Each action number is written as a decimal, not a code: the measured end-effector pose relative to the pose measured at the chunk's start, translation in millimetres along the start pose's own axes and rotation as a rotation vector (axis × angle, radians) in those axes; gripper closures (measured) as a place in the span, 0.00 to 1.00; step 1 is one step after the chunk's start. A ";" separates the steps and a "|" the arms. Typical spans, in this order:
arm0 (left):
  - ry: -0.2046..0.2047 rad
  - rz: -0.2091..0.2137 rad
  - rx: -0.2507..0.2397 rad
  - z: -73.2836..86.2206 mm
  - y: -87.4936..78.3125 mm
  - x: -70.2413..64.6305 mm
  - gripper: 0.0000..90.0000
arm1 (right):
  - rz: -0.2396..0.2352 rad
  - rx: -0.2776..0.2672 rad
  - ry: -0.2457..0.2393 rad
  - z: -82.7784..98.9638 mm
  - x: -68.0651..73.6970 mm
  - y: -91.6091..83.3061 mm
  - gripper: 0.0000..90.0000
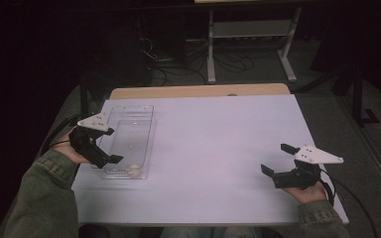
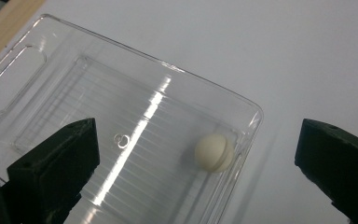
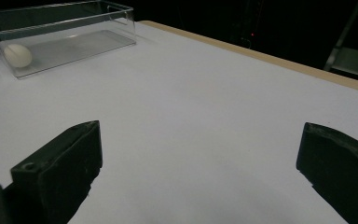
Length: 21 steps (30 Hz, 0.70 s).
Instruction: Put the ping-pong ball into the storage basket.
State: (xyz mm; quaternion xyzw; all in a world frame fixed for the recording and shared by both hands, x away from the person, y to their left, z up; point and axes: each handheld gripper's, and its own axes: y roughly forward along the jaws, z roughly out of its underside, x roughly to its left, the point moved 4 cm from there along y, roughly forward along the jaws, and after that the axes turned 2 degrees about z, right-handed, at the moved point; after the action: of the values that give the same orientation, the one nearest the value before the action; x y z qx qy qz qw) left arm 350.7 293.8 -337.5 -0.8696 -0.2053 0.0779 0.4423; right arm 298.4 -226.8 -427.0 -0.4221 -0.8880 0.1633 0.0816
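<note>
The clear plastic tray (image 1: pixel 127 141) lay lengthwise near the worktop's (image 1: pixel 208 153) left edge, and the small cream-white ball (image 1: pixel 135 170) sat inside it at the end nearest the person, close to the tray's near right corner. The left gripper (image 1: pixel 110 146) hovered at the tray's left wall with its jaws wide apart and nothing between them; one jaw reached over the tray near its middle, the other over its near end, so the ball lay just beyond the nearer jaw, apart from both.

The right gripper (image 1: pixel 274 159) was held close to the worktop's right edge, toward the near right corner, well apart from the tray, its jaws likewise spread and empty.

The left gripper view looked down into the tray (image 2: pixel 121 116) and showed what the high view blurred: a seam running round the ball (image 2: pixel 214 152), the ribbed floor, a small moulded mark near the floor's middle, and a recessed panel at the far end. The ball appeared between the two jaws there, nearer the right one.

The right gripper view took the tray (image 3: pixel 60 35) from the side across the bare white worktop (image 3: pixel 191 116), showing its upright walls and the ball (image 3: pixel 17 55) resting on the floor against the end wall.
</note>
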 end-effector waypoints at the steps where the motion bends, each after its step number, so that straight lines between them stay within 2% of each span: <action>1: -0.005 -0.002 -0.008 1.3 0.4 0.2 0.00 | 0.000 0.000 0.000 -0.1 0.1 0.0 0.00; 4: -0.018 -0.013 -0.010 4.1 1.4 0.6 0.00 | -0.001 -0.001 -0.001 0.0 0.4 0.1 0.00; 6: -0.045 -0.026 -0.039 8.2 1.6 1.4 0.00 | 0.000 -0.002 -0.001 -0.1 0.2 -0.2 0.00; 11: -0.069 -0.048 -0.084 15.2 1.1 2.3 0.00 | 0.001 -0.002 0.001 0.0 0.0 -0.3 0.00; 14: -0.079 -0.045 -0.093 18.1 1.5 1.6 0.00 | 0.000 -0.001 0.000 0.0 0.3 -0.2 0.00; 15: -0.081 -0.059 -0.096 20.3 1.7 1.3 0.00 | 0.001 0.000 -0.001 0.1 0.0 -0.1 0.00; 18: -0.087 -0.065 -0.112 22.2 0.9 0.8 0.00 | 0.001 -0.001 0.001 0.0 0.1 -0.3 0.00; 21: -0.116 -0.085 -0.152 27.1 -1.1 -0.2 0.00 | 0.000 0.000 -0.001 0.1 0.3 -0.1 0.00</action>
State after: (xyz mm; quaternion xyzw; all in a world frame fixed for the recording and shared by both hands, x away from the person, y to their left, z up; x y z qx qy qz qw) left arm 341.6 314.2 -352.7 -0.8852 -0.2725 0.0934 0.3653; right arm 298.2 -226.6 -427.0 -0.4219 -0.8881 0.1634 0.0812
